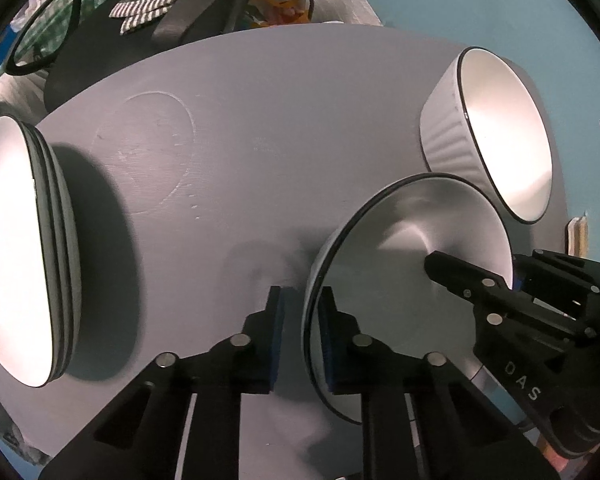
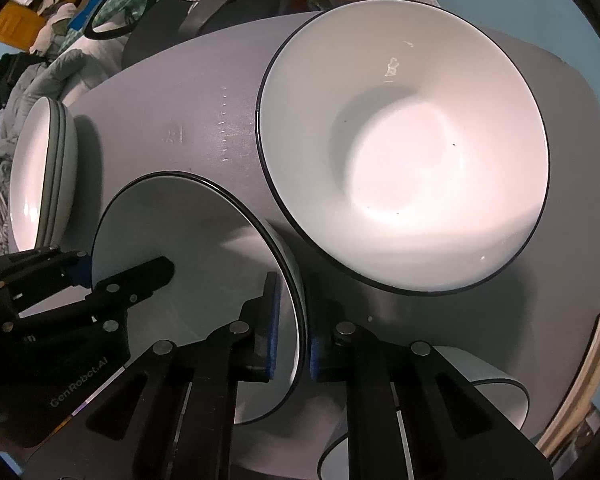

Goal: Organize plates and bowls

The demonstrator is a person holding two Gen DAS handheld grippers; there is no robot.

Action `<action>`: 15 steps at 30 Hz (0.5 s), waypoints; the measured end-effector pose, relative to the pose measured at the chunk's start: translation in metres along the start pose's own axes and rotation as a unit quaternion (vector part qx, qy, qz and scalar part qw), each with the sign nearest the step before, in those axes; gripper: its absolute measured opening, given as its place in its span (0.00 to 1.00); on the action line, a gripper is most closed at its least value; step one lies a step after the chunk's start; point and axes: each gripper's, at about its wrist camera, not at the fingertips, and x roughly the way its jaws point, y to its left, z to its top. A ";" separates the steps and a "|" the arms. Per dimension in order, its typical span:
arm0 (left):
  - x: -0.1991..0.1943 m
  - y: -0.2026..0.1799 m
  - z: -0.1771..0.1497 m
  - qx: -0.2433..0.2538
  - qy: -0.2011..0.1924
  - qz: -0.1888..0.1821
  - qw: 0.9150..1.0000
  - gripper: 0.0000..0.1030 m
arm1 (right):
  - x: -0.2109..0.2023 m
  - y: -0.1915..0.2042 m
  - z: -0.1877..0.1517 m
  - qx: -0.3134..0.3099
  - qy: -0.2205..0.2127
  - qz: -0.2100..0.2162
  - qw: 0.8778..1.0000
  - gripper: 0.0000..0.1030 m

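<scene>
Bowls and plates sit spread over the grey round tabletop point(image 1: 236, 128) below me, and I have both tools on the same one: a white bowl with a thin black rim point(image 1: 412, 240) near the middle of the table. My left gripper point(image 1: 302, 340) straddles its left rim, one blue-padded finger point(image 1: 278, 336) outside the wall and the other inside, and the two have drawn in tight enough that the pads look pressed against the rim. My right gripper point(image 2: 290, 328) takes the opposite rim the same way, its blue pad point(image 2: 275, 332) inside the bowl and its partner outside, squeezed nearly together on the edge. In each wrist view I see the other tool reaching into the bowl from the side. Far to the left rests a stack of white plates with dark rims point(image 1: 24, 248), well apart from the held bowl. To the right and farther off stands a larger white ribbed bowl with a black rim point(image 1: 496, 128), just beside the gripped one; in the right wrist view its inside fills much of the frame. Another white black-rimmed bowl point(image 2: 496, 392) shows at the near right edge, partly hidden behind my right tool. Beyond the far edge lie cluttered fabrics and a black-framed oval mirror point(image 1: 46, 28).
</scene>
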 end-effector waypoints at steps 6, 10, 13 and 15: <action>-0.001 0.000 -0.001 -0.010 0.007 -0.017 1.000 0.07 | 0.001 0.003 0.001 0.003 0.000 -0.014 1.000 0.08; -0.002 0.004 -0.002 -0.017 0.008 -0.013 1.000 0.06 | 0.000 0.003 0.002 -0.001 0.005 -0.016 1.000 0.08; -0.004 0.007 -0.002 -0.012 0.007 -0.008 1.000 0.06 | 0.000 0.007 0.000 -0.005 0.004 -0.019 1.000 0.07; -0.002 0.009 0.000 -0.008 0.010 -0.009 1.000 0.06 | 0.002 0.008 0.001 0.000 0.004 -0.016 1.000 0.07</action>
